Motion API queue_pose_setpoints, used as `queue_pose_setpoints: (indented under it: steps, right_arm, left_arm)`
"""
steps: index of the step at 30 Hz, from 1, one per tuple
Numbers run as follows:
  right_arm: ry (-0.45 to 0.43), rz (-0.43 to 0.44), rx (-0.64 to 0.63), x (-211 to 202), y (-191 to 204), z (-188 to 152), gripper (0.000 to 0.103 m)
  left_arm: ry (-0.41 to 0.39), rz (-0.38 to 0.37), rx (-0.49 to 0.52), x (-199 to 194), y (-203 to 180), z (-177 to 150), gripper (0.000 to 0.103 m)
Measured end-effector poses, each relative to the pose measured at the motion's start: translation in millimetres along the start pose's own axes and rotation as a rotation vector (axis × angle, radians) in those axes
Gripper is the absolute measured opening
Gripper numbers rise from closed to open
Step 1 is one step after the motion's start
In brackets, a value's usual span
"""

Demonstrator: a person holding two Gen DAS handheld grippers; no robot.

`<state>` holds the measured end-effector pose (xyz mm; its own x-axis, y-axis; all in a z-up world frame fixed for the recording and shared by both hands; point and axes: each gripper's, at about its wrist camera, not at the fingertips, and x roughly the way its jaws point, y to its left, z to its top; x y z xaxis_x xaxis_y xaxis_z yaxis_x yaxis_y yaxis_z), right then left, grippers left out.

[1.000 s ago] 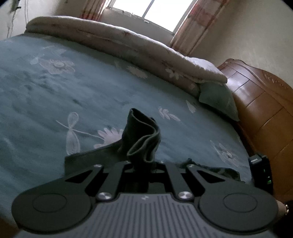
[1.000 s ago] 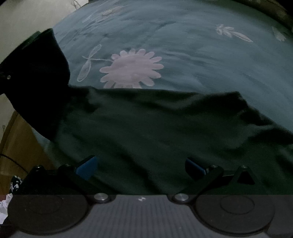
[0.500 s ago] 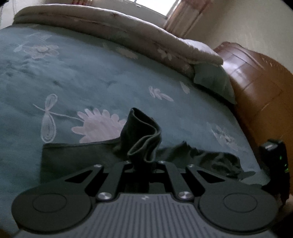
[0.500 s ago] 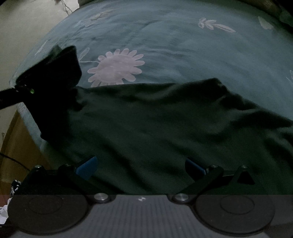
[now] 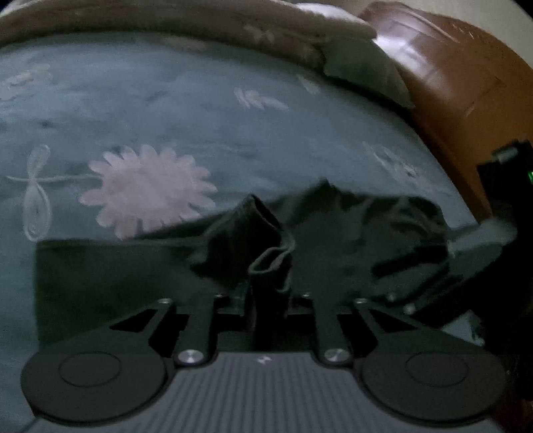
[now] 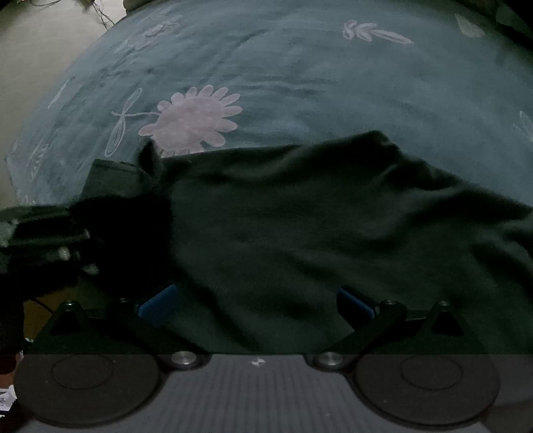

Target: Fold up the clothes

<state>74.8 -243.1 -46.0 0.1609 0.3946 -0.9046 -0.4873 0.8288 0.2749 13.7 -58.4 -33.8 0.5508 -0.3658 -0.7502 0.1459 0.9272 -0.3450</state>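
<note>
My left gripper (image 5: 266, 299) has just been easing its jaws apart, and a bunched fold of the dark green garment (image 5: 110, 276) stands up between the fingers; the fold hides the pads, so I cannot tell whether they press it. My right gripper (image 6: 256, 299) hangs wide open over the same garment (image 6: 299, 239), its blue pads (image 6: 156, 304) apart with nothing between them. The cloth is soft, matte knit, limp and wrinkled, with a rolled hem curling at the pinched fold. It lies spread across the near part of the bed, on a teal bedspread (image 5: 233, 133) with a brushed, velvety nap and pale pink daisy (image 5: 146, 190) and dragonfly motifs. Beyond that, a pale rolled quilt (image 5: 166, 20) and a greenish pillow (image 5: 363, 73) lie by a glossy wooden headboard (image 5: 466, 83). The pictures are dim and blurred. In the right wrist view the left gripper is only a dark shape at the left edge.
</note>
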Motion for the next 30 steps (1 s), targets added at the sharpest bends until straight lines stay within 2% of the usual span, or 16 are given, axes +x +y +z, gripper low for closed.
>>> queue_pose_setpoints:
  steps: [1, 3, 4, 6, 10, 13, 16, 18, 20, 21, 23, 25, 28, 30]
  right_arm:
    - [-0.001, 0.000, 0.006, 0, -1, 0, 0.103]
    - [-0.005, -0.001, 0.021, -1, -4, 0, 0.103]
    - [-0.005, -0.004, 0.032, -1, -6, -1, 0.103]
    - [-0.008, -0.010, 0.057, -1, -12, -2, 0.103]
    - [-0.012, -0.013, 0.107, -1, -23, -3, 0.103]
    - [-0.017, -0.016, 0.134, 1, -27, -2, 0.103]
    - [-0.021, -0.019, 0.137, 2, -23, 1, 0.103]
    - [-0.024, -0.018, 0.133, 3, -19, 2, 0.103]
    - [-0.027, -0.018, 0.128, 3, -15, 3, 0.103]
    - [-0.024, -0.018, 0.128, 3, -14, 2, 0.103]
    - [-0.020, -0.017, 0.126, 2, -11, -1, 0.103]
    - [-0.016, -0.022, 0.128, 2, -11, -2, 0.103]
    - [-0.041, -0.005, 0.118, 0, -7, 2, 0.103]
    - [-0.089, 0.061, 0.097, 0, 3, 12, 0.103]
  left_arm:
    - [-0.002, -0.027, 0.022, -5, -1, -2, 0.035]
    - [-0.018, -0.072, 0.060, -19, 0, -5, 0.048]
    - [-0.030, -0.079, 0.070, -27, 3, -6, 0.050]
    - [-0.055, -0.056, 0.065, -41, 17, -9, 0.051]
    - [-0.084, 0.030, -0.027, -54, 58, -14, 0.047]
    - [-0.131, 0.021, -0.066, -51, 77, -14, 0.047]
    - [-0.190, -0.024, -0.045, -37, 84, -10, 0.047]
    - [-0.186, 0.013, -0.045, -22, 93, -9, 0.047]
    - [-0.139, 0.087, -0.050, -9, 109, -12, 0.039]
    - [-0.145, 0.085, -0.066, -9, 117, -15, 0.033]
    - [-0.148, 0.062, -0.101, -18, 127, -16, 0.033]
    - [-0.142, 0.026, -0.087, -28, 125, -15, 0.032]
    - [-0.135, -0.035, -0.044, -42, 117, -13, 0.036]
    - [-0.103, -0.115, -0.024, -45, 110, -17, 0.040]
